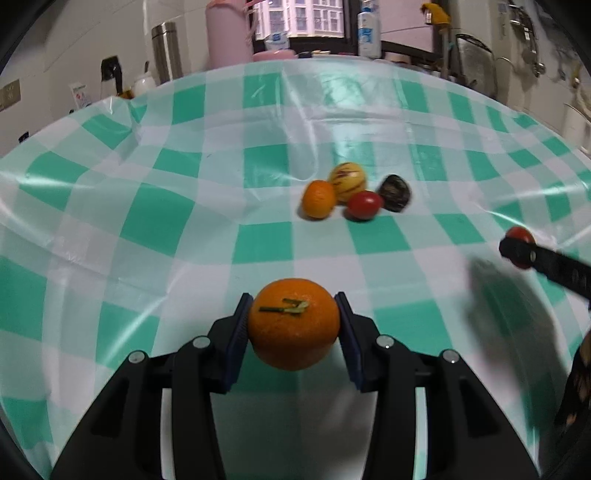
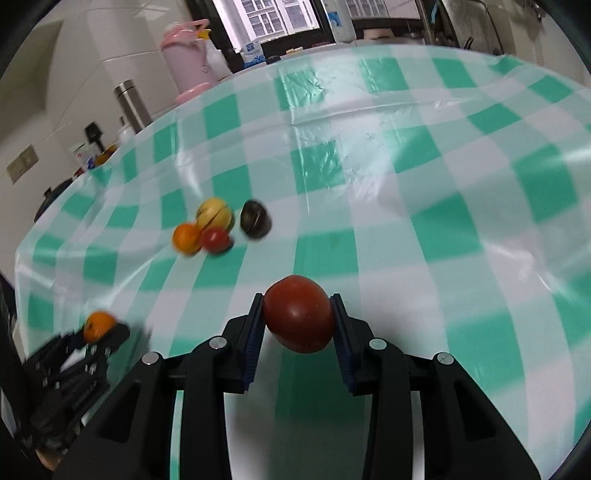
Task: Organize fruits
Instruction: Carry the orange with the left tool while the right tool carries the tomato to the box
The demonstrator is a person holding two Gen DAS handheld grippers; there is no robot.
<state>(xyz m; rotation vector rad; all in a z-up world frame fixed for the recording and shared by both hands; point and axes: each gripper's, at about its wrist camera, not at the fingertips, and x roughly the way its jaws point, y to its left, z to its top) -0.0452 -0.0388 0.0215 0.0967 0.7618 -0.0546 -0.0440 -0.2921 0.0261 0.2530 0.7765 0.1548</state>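
- Bench [image 1: 147,206] cover is glossy plastic sheet, green-and-white check, creased and throwing glare.
- Orange [image 1: 293,323]: round, pebbled skin, short green stem stub on top. Tomato [image 2: 298,318]: smooth, dark red, slightly egg-shaped.
- Fruit cluster near bench middle, pieces touching or just beside each other: small orange [image 1: 318,198], yellow striped melon-like fruit [image 1: 348,181], small red tomato [image 1: 364,205], dark wrinkled round fruit [image 1: 394,192] at the cluster's right edge.
- Beyond the far bench edge: pink flask [image 1: 225,33], steel flask [image 1: 166,51], white bottle with blue label [image 1: 368,33], window behind them.
- Open checked cover lies between each held fruit and the cluster; nothing stands in that stretch.
- Left gripper [image 1: 293,325]: jaws narrowed onto the orange, blue ribbed pads pressing both its sides, fruit lifted off the cover.
- Right gripper [image 2: 298,321]: jaws close together, clamped on the tomato, pads against both flanks, held above the cover.
- Each wrist view catches the other gripper at its frame edge, blurred, fruit in its tips.
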